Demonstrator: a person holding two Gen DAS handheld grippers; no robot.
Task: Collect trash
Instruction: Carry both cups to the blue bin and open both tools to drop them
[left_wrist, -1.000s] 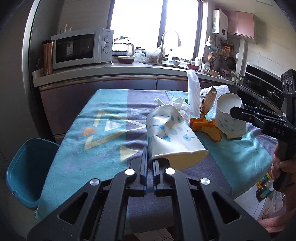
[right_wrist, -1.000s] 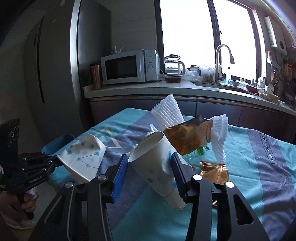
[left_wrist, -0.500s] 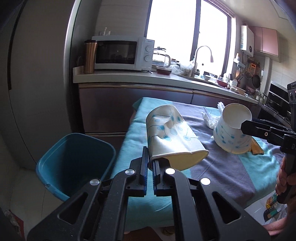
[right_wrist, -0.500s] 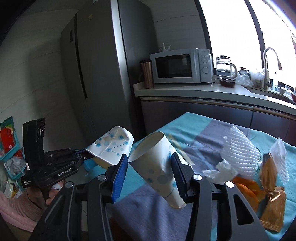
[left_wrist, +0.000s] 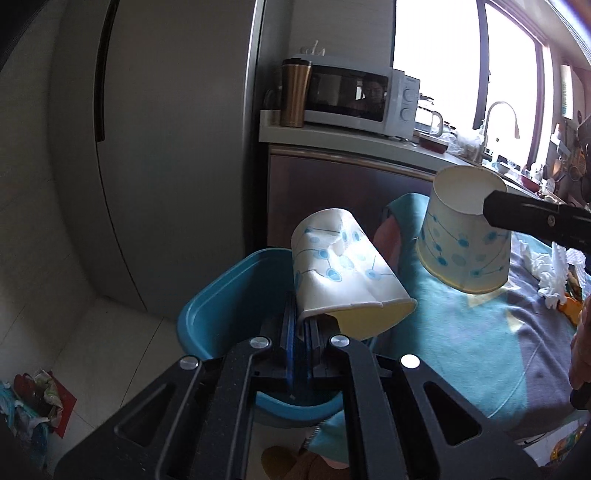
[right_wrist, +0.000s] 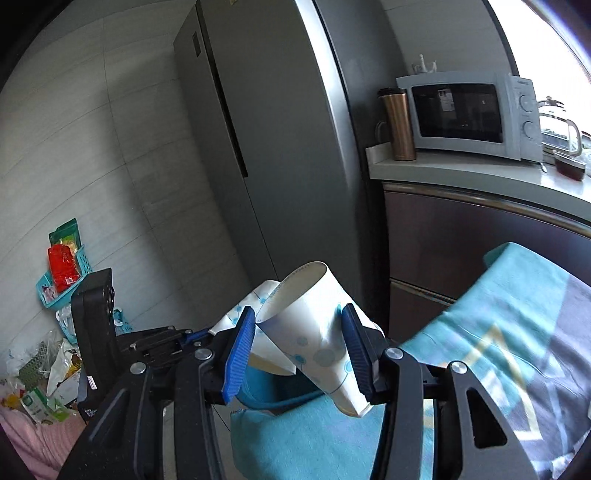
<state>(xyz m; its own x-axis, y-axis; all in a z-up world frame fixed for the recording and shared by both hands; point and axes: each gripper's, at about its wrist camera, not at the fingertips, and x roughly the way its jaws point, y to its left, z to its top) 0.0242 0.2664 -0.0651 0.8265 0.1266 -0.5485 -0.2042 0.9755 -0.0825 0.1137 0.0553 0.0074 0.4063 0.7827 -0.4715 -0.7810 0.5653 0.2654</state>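
Observation:
My left gripper (left_wrist: 303, 325) is shut on the rim of a crumpled white paper cup with blue dots (left_wrist: 343, 273) and holds it over the blue bin (left_wrist: 221, 306) beside the table. My right gripper (right_wrist: 301, 343) is shut on a second white paper cup with blue dots (right_wrist: 314, 325), tilted, near the table's left edge. That cup also shows in the left wrist view (left_wrist: 465, 243), held by the right gripper's black fingers (left_wrist: 535, 218). In the right wrist view the left gripper (right_wrist: 195, 338) and its crumpled cup (right_wrist: 243, 306) sit just left of my cup, above the bin (right_wrist: 273, 395).
The table has a teal and grey cloth (left_wrist: 480, 332) with white foam netting and orange wrappers (left_wrist: 554, 277) at the right. A tall grey fridge (right_wrist: 266, 147) stands behind the bin. A counter (right_wrist: 461, 166) carries a microwave (right_wrist: 465, 114) and copper tumbler. Bags lie on the floor at left (right_wrist: 48, 362).
Both grippers have swung left from over the table toward the bin, each carrying its cup. The left cup now hangs over the bin; the right cup has come close beside it.

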